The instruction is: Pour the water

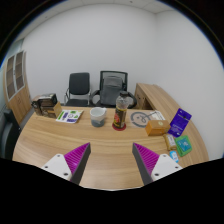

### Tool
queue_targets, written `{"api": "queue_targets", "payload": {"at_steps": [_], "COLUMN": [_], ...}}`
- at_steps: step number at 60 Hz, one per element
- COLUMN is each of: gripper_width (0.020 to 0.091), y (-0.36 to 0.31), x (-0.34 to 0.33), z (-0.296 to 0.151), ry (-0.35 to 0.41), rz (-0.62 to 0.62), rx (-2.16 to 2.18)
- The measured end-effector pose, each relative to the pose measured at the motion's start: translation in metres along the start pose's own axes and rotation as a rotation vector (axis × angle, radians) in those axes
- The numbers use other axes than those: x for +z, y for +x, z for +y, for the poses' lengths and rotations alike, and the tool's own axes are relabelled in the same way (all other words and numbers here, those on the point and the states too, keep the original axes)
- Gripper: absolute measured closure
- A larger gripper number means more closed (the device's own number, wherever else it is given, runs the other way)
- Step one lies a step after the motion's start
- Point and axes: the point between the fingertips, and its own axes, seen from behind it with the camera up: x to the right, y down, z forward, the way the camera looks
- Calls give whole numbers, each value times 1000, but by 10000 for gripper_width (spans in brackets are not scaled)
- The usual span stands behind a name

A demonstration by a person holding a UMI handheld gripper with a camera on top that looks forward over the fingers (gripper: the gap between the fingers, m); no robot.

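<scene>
A clear bottle [121, 112] with dark liquid and a label stands upright on the wooden table [100, 140], well beyond my fingers. Just left of it sits a small clear cup [97, 116]. My gripper [112, 160] is held back over the near part of the table, open, with a wide gap between the purple pads [74, 157] and nothing between them. Both bottle and cup are apart from the fingers.
A yellow box [156, 124] and a purple box [179, 122] lie right of the bottle, with green packets [172, 154] nearer. A booklet [69, 116] and a dark device [44, 101] sit at the left. Two office chairs [110, 88] stand behind the table.
</scene>
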Motion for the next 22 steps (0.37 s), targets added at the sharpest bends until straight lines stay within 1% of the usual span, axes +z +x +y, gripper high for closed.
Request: {"api": "queue_targets", "payload": {"at_steps": [6,15,22], "gripper_width": [248,246,247], "y": [-10,-19,-20], "x": [-24,-43,-49], "z": [15,31,29], "ry": [-7,-28,-26], "rz": [20,38,61], "rx": [21,32,15]}}
